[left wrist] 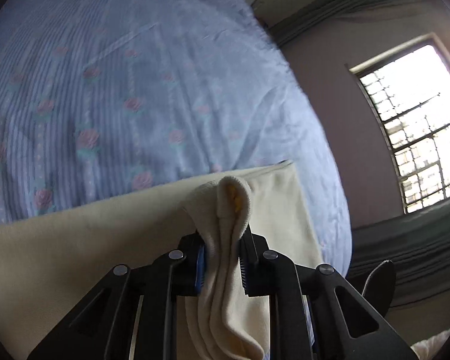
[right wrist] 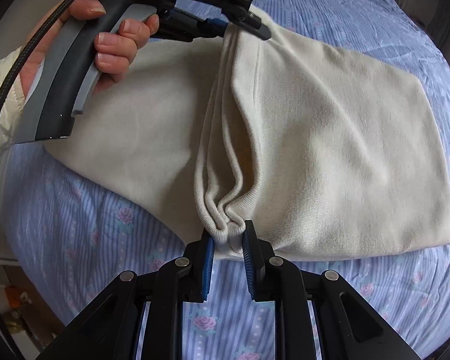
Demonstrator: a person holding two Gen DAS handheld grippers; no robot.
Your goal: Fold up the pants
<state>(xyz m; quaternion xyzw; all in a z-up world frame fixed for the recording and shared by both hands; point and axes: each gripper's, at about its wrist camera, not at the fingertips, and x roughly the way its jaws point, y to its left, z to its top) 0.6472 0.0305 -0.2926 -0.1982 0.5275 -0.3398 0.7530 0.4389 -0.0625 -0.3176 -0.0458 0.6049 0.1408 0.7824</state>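
Observation:
Cream pants (right wrist: pixel 330 138) lie partly folded on a blue striped bedspread with pink roses (right wrist: pixel 75 234). My right gripper (right wrist: pixel 228 235) is shut on a bunched edge of the pants at their near side. My left gripper (right wrist: pixel 240 27) shows at the top of the right wrist view, held by a hand, shut on the far edge of the same fold. In the left wrist view my left gripper (left wrist: pixel 223 240) pinches a bunched ridge of the pants (left wrist: pixel 234 198), and the cloth spreads left and right below it. The fabric between the two grippers is raised in a pleated ridge.
The bedspread (left wrist: pixel 135 90) fills most of the left wrist view. A barred window (left wrist: pixel 411 120) and a wall are at the right, with dark green cloth (left wrist: pixel 405 240) below the window. The person's hand (right wrist: pixel 117 39) grips the left tool's handle.

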